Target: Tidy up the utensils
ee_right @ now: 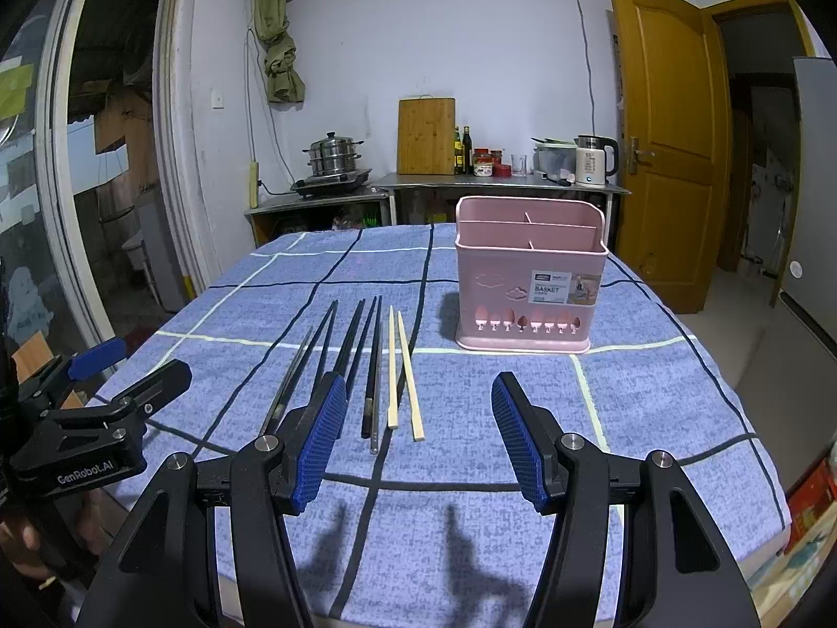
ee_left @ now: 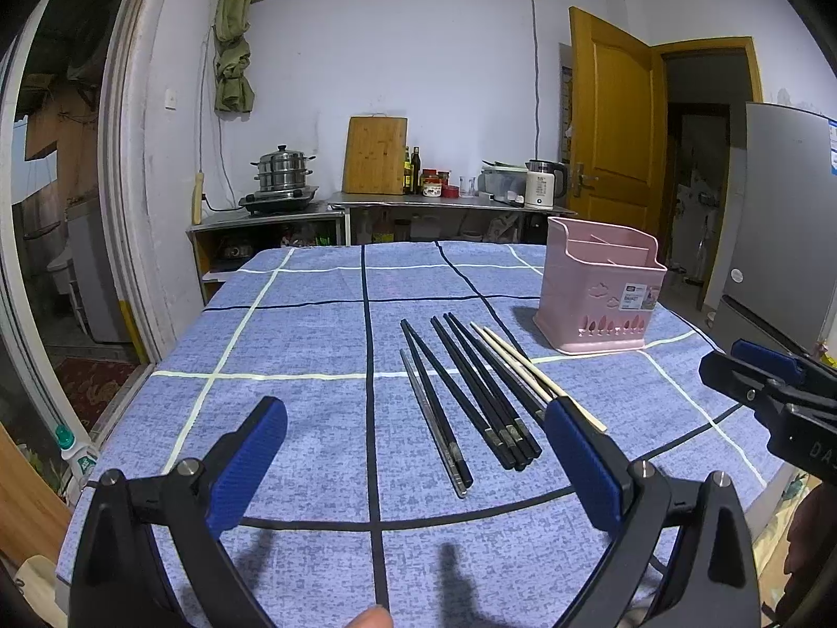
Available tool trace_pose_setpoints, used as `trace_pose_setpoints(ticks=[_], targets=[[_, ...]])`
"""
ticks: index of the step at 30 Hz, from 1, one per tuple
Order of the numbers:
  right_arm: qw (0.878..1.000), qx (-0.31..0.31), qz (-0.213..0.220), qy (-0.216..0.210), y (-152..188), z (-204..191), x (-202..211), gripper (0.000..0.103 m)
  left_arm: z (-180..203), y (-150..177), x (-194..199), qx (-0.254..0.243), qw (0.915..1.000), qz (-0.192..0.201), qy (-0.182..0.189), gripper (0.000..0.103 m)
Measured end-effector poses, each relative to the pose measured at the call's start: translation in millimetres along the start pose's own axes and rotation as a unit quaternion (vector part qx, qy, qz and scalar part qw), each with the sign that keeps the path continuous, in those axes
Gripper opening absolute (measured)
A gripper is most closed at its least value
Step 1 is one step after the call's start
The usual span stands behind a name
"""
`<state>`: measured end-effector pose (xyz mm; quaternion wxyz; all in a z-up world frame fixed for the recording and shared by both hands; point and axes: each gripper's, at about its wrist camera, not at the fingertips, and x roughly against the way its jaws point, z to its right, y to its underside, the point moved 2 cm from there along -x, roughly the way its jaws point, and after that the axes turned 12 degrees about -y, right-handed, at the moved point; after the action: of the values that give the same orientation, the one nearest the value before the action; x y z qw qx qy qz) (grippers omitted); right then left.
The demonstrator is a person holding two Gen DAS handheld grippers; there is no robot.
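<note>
I see a woven blue tablecloth [ee_right: 523, 403] with a mottled, matt weave and printed dark and pale lines. On it stands a pink basket [ee_right: 531, 288] of smooth, faintly glossy plastic with a paper label on its front. Left of the basket lie black chopsticks [ee_right: 348, 356] that look like matt plastic with dull metal bands near their ends, one brushed metal chopstick [ee_left: 429, 418], and two pale wooden chopsticks [ee_right: 403, 374], bare and unvarnished. My right gripper [ee_right: 418, 437] has matt black plastic arms and blue fingers [ee_right: 515, 439] with ribbed rubbery pads; my left gripper [ee_left: 416, 452] looks the same.
</note>
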<state>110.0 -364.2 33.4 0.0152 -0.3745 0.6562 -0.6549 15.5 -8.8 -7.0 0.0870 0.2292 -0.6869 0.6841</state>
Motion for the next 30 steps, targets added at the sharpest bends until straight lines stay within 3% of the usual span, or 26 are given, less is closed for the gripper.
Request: trace_pose_setpoints(ticks=[30], targets=[[1.000, -0.002, -0.004, -0.002, 0.0, -2.2, -1.3, 0.059, 5.4, 1.7, -0.5, -0.004, 1.0000, -0.002, 0.004, 0.101]])
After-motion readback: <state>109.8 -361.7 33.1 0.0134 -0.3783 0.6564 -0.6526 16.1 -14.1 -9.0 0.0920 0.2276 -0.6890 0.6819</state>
